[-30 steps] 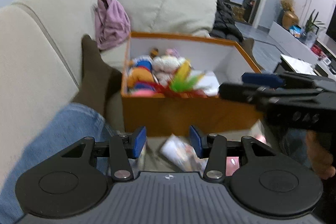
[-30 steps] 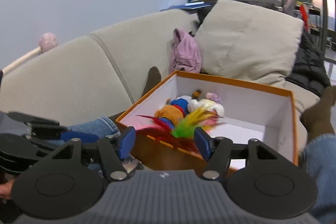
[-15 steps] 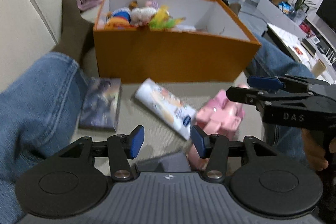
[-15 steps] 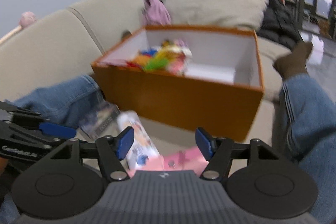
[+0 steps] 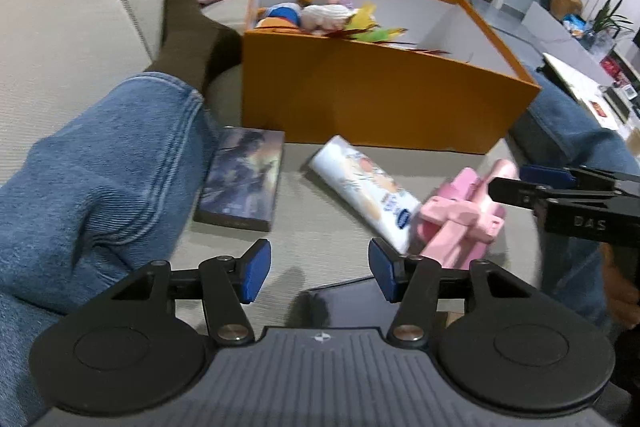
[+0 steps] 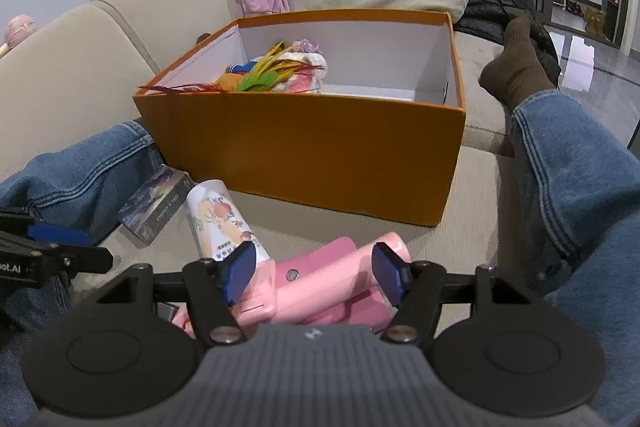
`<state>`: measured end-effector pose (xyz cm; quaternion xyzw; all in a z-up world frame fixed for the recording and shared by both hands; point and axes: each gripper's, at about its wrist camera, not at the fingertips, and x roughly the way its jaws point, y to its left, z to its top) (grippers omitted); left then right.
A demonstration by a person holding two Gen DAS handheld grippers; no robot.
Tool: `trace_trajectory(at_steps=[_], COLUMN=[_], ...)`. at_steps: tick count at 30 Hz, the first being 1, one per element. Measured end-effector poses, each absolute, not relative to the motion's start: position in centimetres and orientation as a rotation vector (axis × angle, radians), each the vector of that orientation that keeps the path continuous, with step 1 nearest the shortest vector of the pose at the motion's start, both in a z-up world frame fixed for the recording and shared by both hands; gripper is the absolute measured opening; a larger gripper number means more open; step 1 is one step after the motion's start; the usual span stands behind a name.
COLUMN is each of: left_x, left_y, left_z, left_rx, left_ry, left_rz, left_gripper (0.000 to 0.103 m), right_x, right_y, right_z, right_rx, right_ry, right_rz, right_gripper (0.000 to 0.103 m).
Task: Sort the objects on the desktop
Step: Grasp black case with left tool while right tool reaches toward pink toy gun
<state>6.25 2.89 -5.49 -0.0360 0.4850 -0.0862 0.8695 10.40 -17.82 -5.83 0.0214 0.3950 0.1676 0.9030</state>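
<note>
The orange cardboard box on the sofa holds plush toys and feathers. Both tools, left just widened, right, are released above the pink plastic gadget.

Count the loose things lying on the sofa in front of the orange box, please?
4: a dark picture-covered book by the jeans leg, a white printed tube beside it, a pink plastic gadget on the right, and a dark flat device nearest, partly hidden. More may be hidden.
</note>
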Motion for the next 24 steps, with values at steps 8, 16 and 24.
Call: trace_trajectory(at_steps=[8, 16, 24], left_x=[6.2, 5.4, 5.8], left_y=[1.5, 1.3, 1.6], left_z=[-6.3, -8.6, -11.3], left_rx=[-0.044, -0.113, -0.203], left_ry=[1.088, 1.229, 1.277], left_rz=[-0.237, -0.205, -0.211], left_gripper=[0.064, 0.070, 0.084], right_x=[10.4, 9.5, 8.3], right_y=[-18.0, -17.3, -17.4], right_z=[-6.4, -6.0, -6.2], right_rx=[0.058, 0.041, 0.056], right_ry=[0.862, 0.880, 0.941], right_rz=[0.371, 0.436, 0.479], right_gripper=[0.054, 0.049, 0.049])
